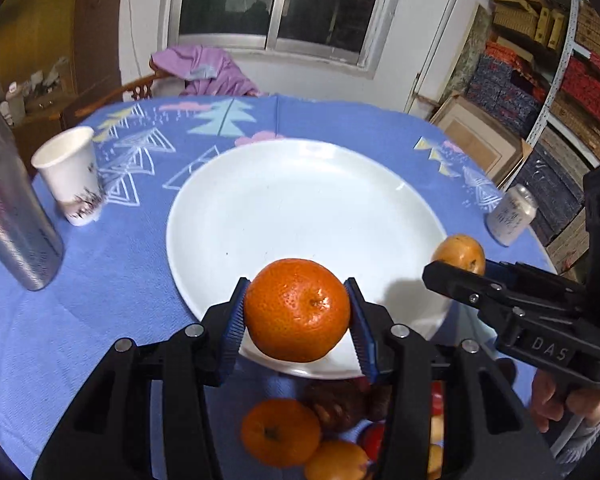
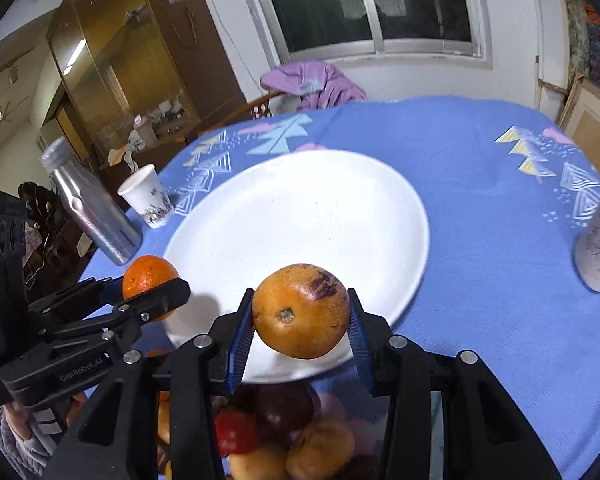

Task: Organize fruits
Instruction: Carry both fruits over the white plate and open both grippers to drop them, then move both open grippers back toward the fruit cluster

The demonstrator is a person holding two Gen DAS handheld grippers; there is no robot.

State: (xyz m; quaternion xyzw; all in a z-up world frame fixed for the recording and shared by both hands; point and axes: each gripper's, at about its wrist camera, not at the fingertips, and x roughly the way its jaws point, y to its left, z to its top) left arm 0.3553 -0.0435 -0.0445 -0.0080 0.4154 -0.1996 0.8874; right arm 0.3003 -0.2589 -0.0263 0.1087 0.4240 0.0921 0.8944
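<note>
Left gripper clamps orange, right gripper clamps yellow fruit, both lower centre over plate rim, likely for drop-off.

"DAS" on right claw body; "GenRobot.AI" on left claw body.

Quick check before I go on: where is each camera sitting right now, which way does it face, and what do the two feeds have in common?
Left wrist: sits behind the left tongs, looking forward and down over a mandarin they hold toward the white plate; the right tongs and a hand show at right.
Right wrist: sits behind the right tongs, looking down over a yellow-brown fruit at the plate; the left tongs show at left.
Shared: plate, paper cup, silver bottle, window.
</note>
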